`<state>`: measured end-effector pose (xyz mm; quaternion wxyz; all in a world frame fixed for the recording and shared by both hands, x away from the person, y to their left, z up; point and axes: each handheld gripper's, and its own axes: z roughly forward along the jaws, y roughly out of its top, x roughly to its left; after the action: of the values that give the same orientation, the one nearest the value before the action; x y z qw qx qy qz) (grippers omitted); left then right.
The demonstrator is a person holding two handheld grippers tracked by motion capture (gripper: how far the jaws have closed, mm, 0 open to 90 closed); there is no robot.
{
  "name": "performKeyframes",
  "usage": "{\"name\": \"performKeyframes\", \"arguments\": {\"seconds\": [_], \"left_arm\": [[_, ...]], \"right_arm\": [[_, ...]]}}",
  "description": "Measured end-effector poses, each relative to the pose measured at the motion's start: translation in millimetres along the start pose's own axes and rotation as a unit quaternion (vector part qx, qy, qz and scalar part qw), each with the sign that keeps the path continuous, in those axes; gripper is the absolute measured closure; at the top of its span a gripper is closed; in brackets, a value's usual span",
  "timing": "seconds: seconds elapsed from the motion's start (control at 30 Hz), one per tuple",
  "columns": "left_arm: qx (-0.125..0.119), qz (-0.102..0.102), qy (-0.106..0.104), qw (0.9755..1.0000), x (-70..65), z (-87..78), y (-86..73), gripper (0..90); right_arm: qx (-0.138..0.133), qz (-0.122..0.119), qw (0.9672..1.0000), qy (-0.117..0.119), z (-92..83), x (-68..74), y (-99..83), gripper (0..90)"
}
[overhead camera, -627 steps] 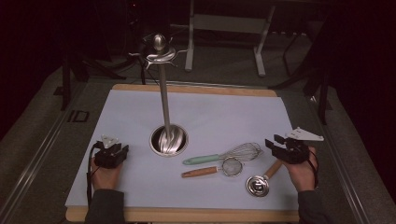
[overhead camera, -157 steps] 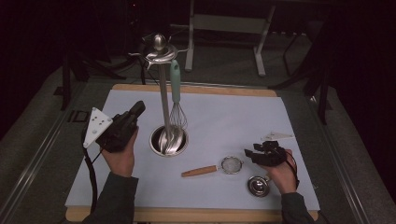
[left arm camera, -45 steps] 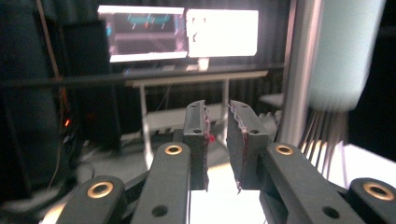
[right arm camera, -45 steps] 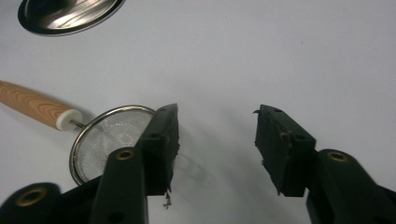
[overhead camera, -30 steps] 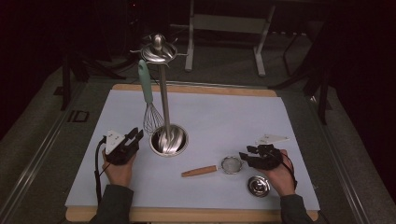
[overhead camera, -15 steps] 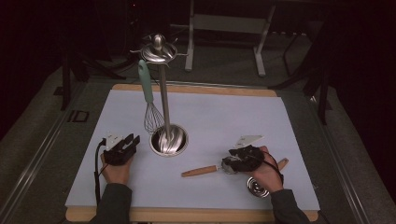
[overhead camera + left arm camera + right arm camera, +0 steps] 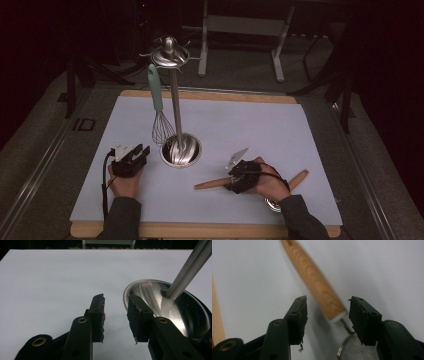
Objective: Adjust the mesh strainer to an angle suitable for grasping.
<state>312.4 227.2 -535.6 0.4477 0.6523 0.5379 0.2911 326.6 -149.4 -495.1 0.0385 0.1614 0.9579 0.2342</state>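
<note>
A steel stand rises from its round base (image 7: 181,150) (image 7: 170,312) to a hook crown (image 7: 170,54). A teal-handled whisk (image 7: 156,95) hangs from the crown. My left gripper (image 7: 140,151) (image 7: 115,312) rests left of the base; its jaws have just been opening and stand open with nothing between them. My right gripper (image 7: 231,182) (image 7: 327,312) lies over a small strainer (image 7: 357,350) and points along its wooden handle (image 7: 210,184) (image 7: 317,282). Its jaws have just been opening; the handle's end lies between them, untouched.
A second wooden handle (image 7: 298,179) sticks out right of my right hand, and its steel end (image 7: 272,204) is mostly hidden under the wrist. The white mat (image 7: 260,125) lies on a wooden-edged table (image 7: 200,231). Dark frames stand behind the table.
My right gripper has slid left over the strainer to the start of its wooden handle. My left gripper has stayed beside the stand's base, its jaws wider apart.
</note>
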Motion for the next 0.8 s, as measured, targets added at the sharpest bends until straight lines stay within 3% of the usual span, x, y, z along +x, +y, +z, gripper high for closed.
{"name": "performKeyframes", "arguments": {"seconds": [0.07, 0.23, 0.47, 0.67, 0.8], "left_arm": [[0.000, -0.002, 0.000, 1.0000, 0.3, -0.1, 0.0, 66.6], [-0.003, -0.008, 0.000, 1.0000, 2.2, -1.0, -0.1, 66.6], [-0.004, -0.013, 0.000, 0.9999, 3.4, -1.3, -0.2, 66.5], [-0.003, -0.014, 0.000, 0.9999, 3.7, -1.3, -0.3, 66.4], [-0.002, -0.014, 0.000, 0.9999, 3.9, -0.9, -0.3, 66.3]], "right_arm": [[0.018, -0.007, 0.9998, 0.003, 6.1, 0.7, 2.2, 48.3], [0.045, -0.006, 0.9989, -0.013, 13.5, -2.6, 4.9, 59.7], [0.040, -0.004, 0.9987, -0.031, 12.7, -8.7, 2.6, 64.9], [0.035, 0.050, 0.9956, -0.071, 8.2, -25.9, -5.7, 68.1], [0.031, 0.097, 0.9893, -0.104, 5.5, -37.5, -10.6, 68.4]]}}
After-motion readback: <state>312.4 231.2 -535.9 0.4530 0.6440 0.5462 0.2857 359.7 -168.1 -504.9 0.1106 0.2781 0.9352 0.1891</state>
